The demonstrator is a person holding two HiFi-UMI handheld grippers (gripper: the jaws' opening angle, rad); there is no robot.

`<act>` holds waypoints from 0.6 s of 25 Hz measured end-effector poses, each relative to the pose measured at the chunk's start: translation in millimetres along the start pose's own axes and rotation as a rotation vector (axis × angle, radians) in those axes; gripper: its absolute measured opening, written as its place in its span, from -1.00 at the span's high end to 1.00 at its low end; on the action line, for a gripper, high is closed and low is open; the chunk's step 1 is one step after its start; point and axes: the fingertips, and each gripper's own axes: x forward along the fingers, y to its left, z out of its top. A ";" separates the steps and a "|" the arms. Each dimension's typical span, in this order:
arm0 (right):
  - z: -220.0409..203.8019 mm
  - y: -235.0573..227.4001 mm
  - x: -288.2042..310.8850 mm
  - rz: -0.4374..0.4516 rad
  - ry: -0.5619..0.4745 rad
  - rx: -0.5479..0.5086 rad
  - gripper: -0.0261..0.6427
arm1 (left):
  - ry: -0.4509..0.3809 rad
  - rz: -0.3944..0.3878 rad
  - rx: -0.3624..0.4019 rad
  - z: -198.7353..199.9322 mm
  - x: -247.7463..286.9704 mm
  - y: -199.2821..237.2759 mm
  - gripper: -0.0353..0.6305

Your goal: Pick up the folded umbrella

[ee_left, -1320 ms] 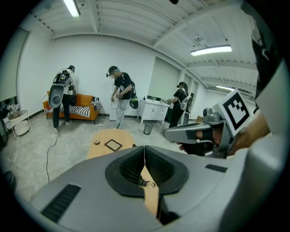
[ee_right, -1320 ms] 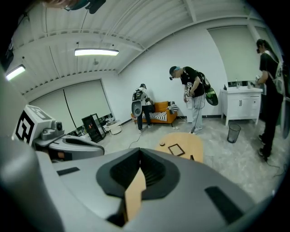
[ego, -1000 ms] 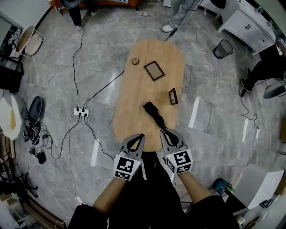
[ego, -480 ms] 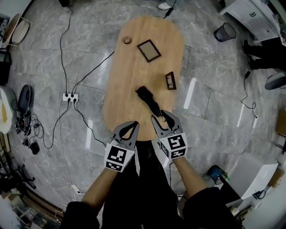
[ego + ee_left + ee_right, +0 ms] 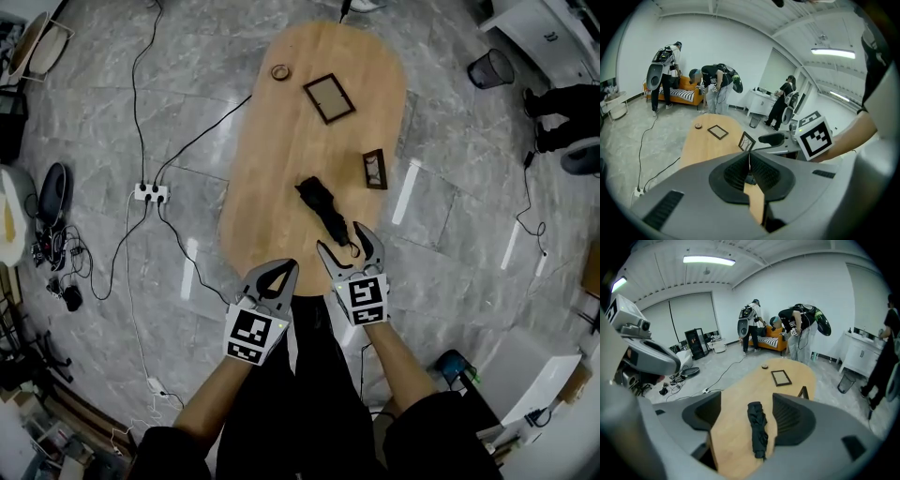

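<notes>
- Head view: the folded umbrella point(image 5: 323, 208) lies on the near half of the oval wooden table point(image 5: 277, 169), its length running from 11 o'clock to 5 o'clock.
- The right gripper point(image 5: 343, 239) is held over the umbrella's near end. Its jaws have just been opening and stand wide apart, with nothing gripped.
- The left gripper point(image 5: 287, 266) is held at 9 o'clock of the right one, off the table's near edge, with its jaws together and empty.
- Counted on the table: one umbrella, two picture frames and one small round object point(image 5: 280, 71). The flat picture frame point(image 5: 329, 97) lies at 12 o'clock of the umbrella, the standing picture frame point(image 5: 375, 169) at 1 o'clock.
- Left gripper view: the pads are seen pressed together, with nothing between them. The two frames and the round object are seen beyond; three people are counted in the background.
- Right gripper view: the umbrella point(image 5: 758, 430) is framed between the spread jaws, its near end towards 6 o'clock, and neither pad is touching it.
- The step in hand is judged to be the approach, the grasp being not yet made.
- The next move likely calls for the open jaws to be lowered astride the umbrella, closed across its width, and then lifted.
</notes>
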 end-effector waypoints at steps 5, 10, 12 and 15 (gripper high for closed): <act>-35.6 4.0 25.5 0.041 0.112 -0.017 -0.06 | 0.006 0.034 -0.038 -14.5 2.9 8.7 0.85; -62.1 1.9 45.9 0.042 0.164 -0.041 -0.06 | 0.010 0.037 -0.046 -23.0 3.9 6.1 0.85; -71.6 0.0 54.1 0.042 0.181 -0.038 -0.06 | 0.014 0.038 -0.044 -26.9 3.9 5.7 0.85; -81.3 -3.8 67.8 0.036 0.203 -0.047 -0.06 | 0.015 0.050 -0.054 -34.0 3.8 11.2 0.85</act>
